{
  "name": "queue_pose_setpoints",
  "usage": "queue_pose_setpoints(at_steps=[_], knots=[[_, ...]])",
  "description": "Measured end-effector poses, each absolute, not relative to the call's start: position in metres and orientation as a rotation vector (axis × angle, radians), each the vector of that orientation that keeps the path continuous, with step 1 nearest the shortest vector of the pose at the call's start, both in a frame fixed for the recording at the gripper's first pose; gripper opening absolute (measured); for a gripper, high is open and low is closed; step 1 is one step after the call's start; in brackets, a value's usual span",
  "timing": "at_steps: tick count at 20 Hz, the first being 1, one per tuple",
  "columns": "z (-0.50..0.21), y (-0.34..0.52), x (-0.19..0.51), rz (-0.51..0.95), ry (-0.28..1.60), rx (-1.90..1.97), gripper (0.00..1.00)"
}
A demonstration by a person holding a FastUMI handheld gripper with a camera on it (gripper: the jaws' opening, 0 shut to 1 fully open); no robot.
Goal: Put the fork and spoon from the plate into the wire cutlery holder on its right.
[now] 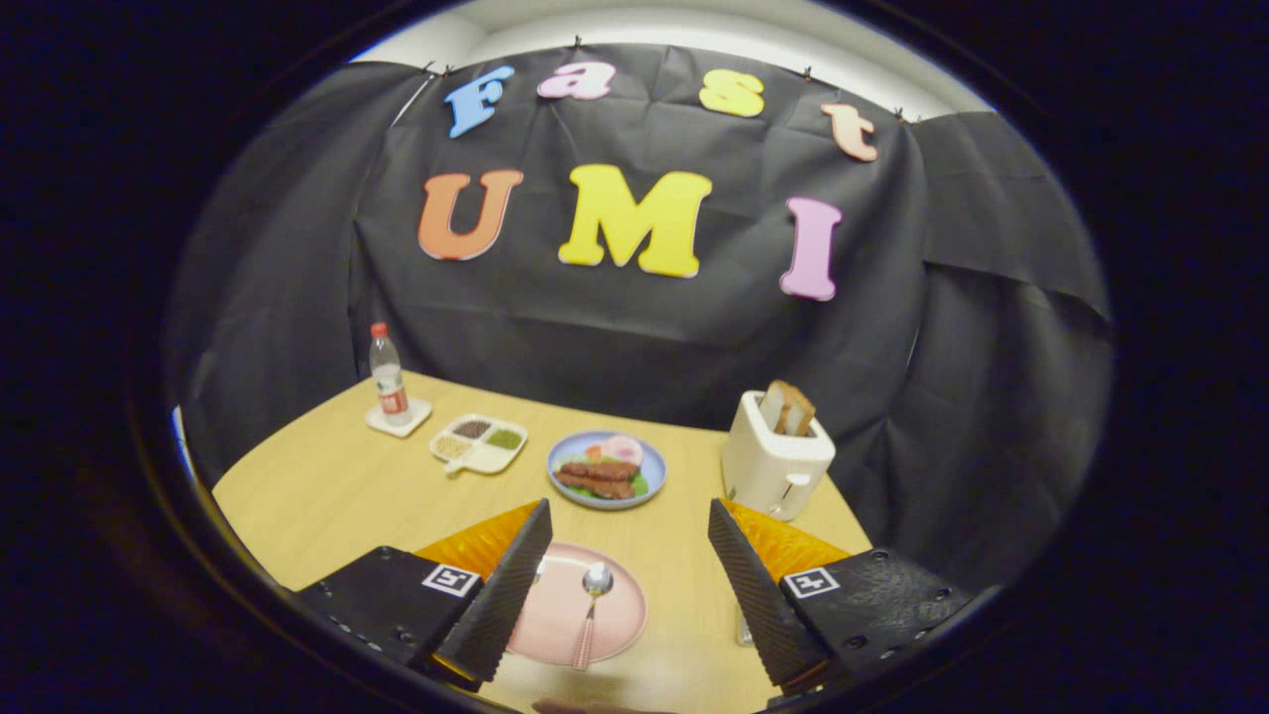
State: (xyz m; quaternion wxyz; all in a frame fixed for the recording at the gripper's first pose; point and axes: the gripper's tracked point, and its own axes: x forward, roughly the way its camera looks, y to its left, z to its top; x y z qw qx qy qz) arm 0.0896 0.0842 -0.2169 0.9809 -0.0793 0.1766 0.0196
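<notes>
Between the wide-spread fingers of the gripper (627,585), which holds nothing, the pink plate (620,620) lies on the wooden table (327,496) with the spoon (593,600) still resting on it, bowl pointing away. A pale sliver beside the left finger, on the plate's far rim, may be the fork; I cannot tell. Just inside the right finger a small metallic piece (743,629) may belong to the wire cutlery holder, mostly hidden. By my judgement nothing has been moved yet: both pieces remain to be picked up and dropped in.
</notes>
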Motion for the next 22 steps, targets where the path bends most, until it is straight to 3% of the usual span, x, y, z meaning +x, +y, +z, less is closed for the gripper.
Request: queue_pose_setpoints(at_steps=[5, 11, 22], knots=[[-0.307, 0.083, 0.103, 0.024, 0.579, -0.187, 0.95], [-0.368, 0.092, 0.102, 0.058, 0.762, -0.169, 0.86], [-0.416, 0.096, 0.101, 0.039, 0.974, -0.125, 0.35]])
